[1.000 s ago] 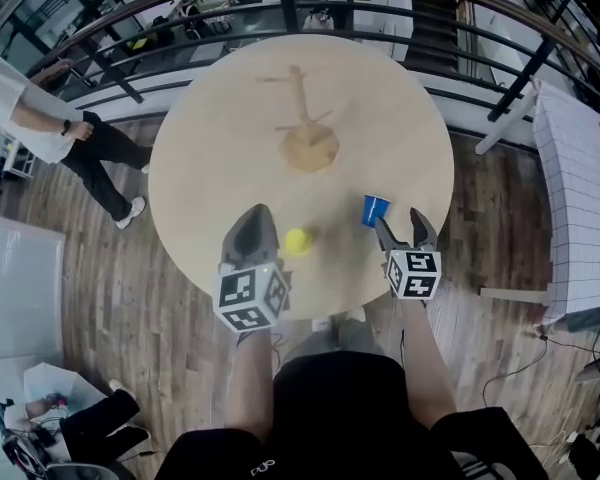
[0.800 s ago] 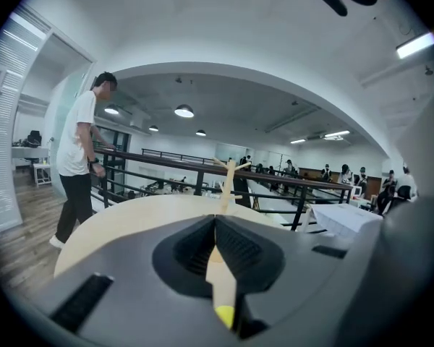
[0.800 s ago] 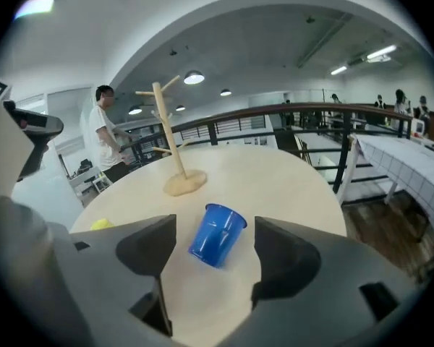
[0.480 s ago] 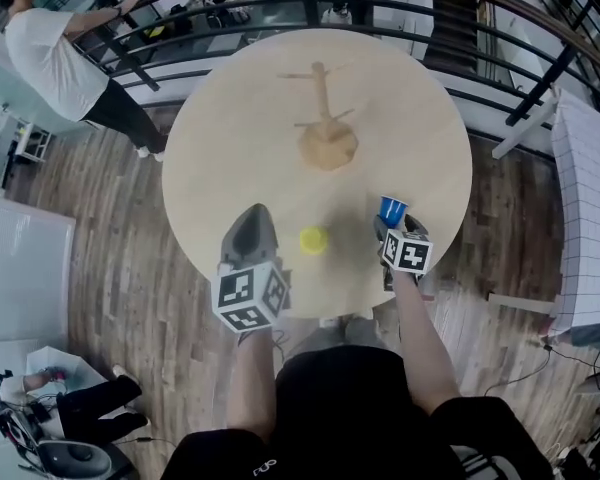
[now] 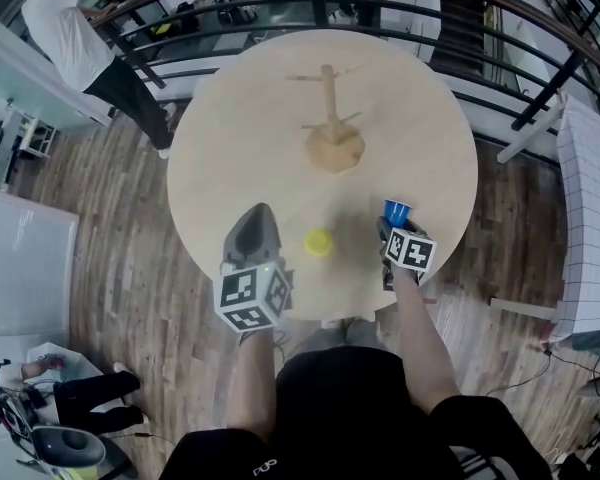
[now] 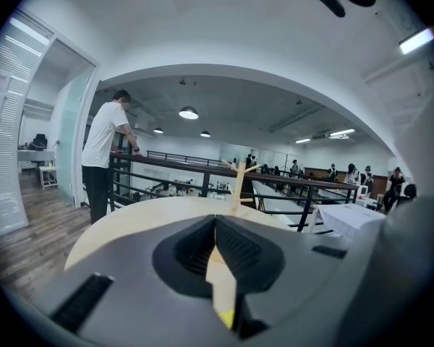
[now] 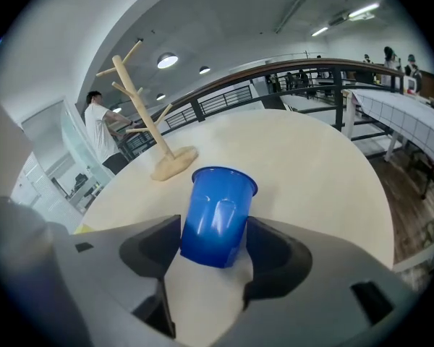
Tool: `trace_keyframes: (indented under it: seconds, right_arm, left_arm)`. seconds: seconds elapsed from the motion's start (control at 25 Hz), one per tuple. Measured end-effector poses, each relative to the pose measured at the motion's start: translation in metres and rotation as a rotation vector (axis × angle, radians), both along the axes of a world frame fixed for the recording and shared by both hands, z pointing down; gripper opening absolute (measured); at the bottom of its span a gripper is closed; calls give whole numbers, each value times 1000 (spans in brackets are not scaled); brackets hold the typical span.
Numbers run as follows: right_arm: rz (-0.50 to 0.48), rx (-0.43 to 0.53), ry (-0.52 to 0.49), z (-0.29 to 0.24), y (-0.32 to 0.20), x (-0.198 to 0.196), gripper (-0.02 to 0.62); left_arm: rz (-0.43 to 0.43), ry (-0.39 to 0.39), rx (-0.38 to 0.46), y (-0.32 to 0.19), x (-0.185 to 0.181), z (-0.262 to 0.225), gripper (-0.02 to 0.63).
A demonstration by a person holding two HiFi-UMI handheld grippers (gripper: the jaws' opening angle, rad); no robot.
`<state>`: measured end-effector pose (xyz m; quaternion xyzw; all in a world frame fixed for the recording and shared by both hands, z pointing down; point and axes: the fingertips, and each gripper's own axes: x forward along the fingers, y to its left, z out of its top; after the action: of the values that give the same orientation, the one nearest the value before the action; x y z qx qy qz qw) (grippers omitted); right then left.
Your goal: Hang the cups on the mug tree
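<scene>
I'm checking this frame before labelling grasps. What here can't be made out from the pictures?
Right gripper: its jaws have just been closing around the blue cup; its own view leaves unclear whether the pads press yet.
Left gripper: its shut jaws fill its view, hiding the yellow cup except a sliver.
Head view: the marker cube hides the right gripper's jaws.

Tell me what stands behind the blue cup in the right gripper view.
The wooden mug tree, farther back on the table, no cups on it. The blue cup hides the table patch right behind itself.
</scene>
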<state>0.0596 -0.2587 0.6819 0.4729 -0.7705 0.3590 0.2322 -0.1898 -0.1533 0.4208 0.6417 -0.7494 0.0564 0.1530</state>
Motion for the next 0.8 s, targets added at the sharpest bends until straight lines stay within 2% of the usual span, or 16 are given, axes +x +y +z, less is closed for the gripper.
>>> trace_keyframes:
  seconds: [0.08, 0.24, 0.32, 0.48, 0.56, 0.64, 0.8]
  right_arm:
    - [-7, -5, 10, 0, 0, -1, 258]
    - [-27, 41, -30, -15, -2, -2, 252]
    - [-66, 138, -53, -42, -3, -6, 252]
    - [-212, 520, -1, -135, 8, -17, 251]
    - [-274, 652, 34, -170, 18, -20, 251]
    - [-304, 699, 68, -183, 23, -18, 252]
    - [-332, 711, 118, -184, 24, -7, 252]
  left_arm:
    - [6, -2, 2, -1, 1, -1, 12]
    - [15, -4, 6, -7, 5, -2, 12]
    - [19, -4, 15, -11, 8, -5, 12]
    - [37, -4, 36, -19, 14, -12, 12]
    - [48, -1, 43, -21, 17, -14, 12]
    - [58, 4, 49, -22, 22, -13, 12]
    - [73, 13, 57, -25, 35, -11, 12]
